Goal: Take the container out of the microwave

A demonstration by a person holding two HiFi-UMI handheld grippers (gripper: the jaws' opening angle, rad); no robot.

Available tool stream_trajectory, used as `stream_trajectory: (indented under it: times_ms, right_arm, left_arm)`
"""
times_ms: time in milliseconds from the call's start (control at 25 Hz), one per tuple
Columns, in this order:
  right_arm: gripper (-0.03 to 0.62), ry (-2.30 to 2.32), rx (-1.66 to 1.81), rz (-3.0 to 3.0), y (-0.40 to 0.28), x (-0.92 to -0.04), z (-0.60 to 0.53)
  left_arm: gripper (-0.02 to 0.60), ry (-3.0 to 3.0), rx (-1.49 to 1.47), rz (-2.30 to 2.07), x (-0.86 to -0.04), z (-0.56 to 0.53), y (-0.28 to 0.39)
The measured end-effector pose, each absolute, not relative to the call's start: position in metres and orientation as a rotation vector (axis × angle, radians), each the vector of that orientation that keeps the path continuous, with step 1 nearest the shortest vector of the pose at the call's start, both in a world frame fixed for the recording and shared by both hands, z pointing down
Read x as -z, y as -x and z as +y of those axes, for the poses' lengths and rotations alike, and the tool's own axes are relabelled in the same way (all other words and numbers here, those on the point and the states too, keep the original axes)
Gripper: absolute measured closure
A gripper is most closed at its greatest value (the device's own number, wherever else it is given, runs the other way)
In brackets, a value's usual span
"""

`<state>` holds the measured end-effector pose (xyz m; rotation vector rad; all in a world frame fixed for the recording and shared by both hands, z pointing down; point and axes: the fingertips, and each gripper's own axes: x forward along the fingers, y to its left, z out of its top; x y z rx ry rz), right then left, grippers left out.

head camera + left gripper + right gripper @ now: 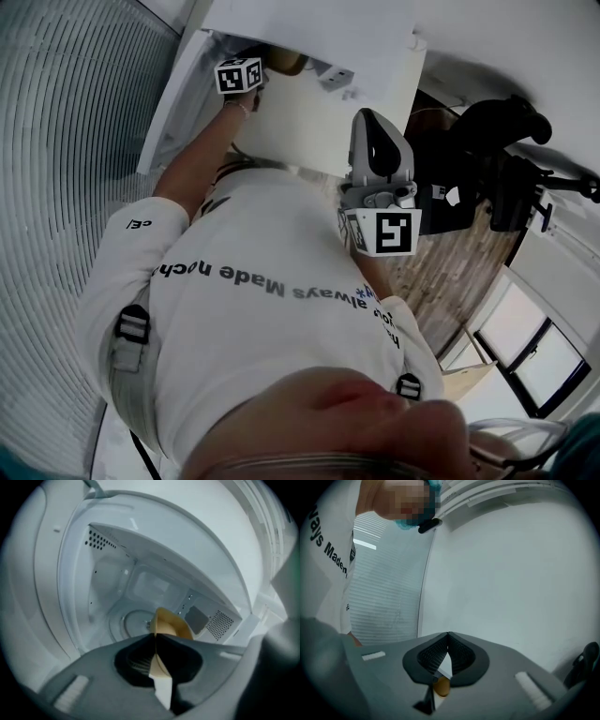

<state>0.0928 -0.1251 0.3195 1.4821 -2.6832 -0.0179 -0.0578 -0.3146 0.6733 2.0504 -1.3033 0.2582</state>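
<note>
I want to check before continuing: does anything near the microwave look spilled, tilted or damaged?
Only the tan container stands out: the left hand-held gripper pinches its wall on one side, so it looks tilted in the microwave opening. No spill shows on the turntable.

A white ribbed surface [56, 169] fills the left, pale wood-plank floor [448, 281] shows at right beside dark equipment [487, 159], and a dark-framed window [527, 354] lets in daylight.

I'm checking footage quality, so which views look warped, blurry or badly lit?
Left gripper view: fisheye bends the microwave cavity, corners black, the tan container soft near the lens. Right gripper view: same round vignette, even light. Head view: dim, edges curved.
</note>
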Motion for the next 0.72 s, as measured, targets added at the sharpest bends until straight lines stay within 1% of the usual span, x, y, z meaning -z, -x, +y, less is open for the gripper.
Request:
stream_trajectory:
  times_ms: [440, 720]
  right_arm:
    - [0.592, -1.477, 0.018, -2.696, -0.091, -0.319, -0.118]
    - [0.592, -1.476, 0.018, -2.703, -0.088, -0.318, -0.111]
  left_arm:
    - [0.563, -2.053, -0.186, -1.242, -0.667, -0.295, 0.061]
    - [0.560, -2.037, -0.239, -1.271, -0.678, -0.292, 0.068]
